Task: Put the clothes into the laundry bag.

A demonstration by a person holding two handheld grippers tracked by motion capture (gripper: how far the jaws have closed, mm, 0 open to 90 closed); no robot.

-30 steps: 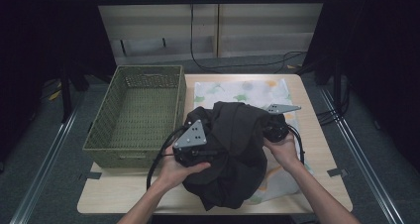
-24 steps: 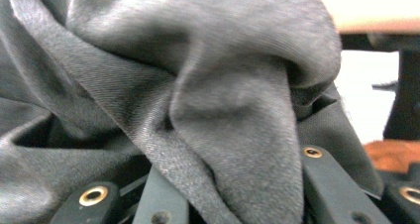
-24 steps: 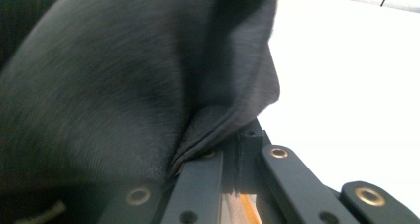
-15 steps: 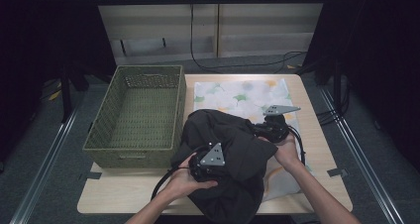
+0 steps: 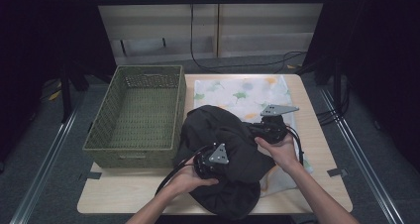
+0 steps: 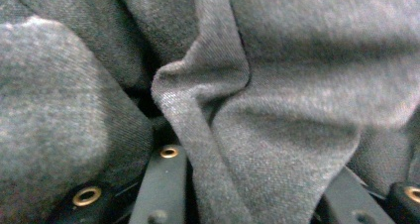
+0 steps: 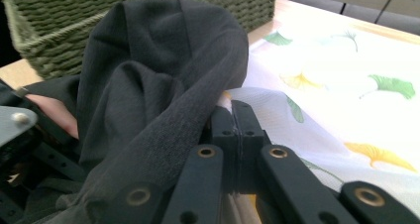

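A dark grey garment (image 5: 233,135) lies bunched on the table, partly over a white cloth printed with leaves (image 5: 242,90). My left gripper (image 5: 218,159) rests low on the garment's near side. Its jaws have just eased open a little, and a thick fold of the fabric (image 6: 297,110) still fills the gap of the left gripper (image 6: 252,184). My right gripper (image 5: 255,130) is at the garment's right edge. In the right gripper view the jaws of the right gripper (image 7: 235,115) are pressed together, and the garment's edge (image 7: 158,60) runs into them.
A green woven basket (image 5: 131,154) stands on the left half of the table, right beside the garment, and also shows behind it (image 7: 74,26). The leaf cloth (image 7: 337,85) spreads flat beyond the right gripper. Cables trail from both grippers.
My left gripper has come down and toward the table's near edge with its part of the garment. The garment, held up before, now lies lower and flatter. The right gripper has stayed put.
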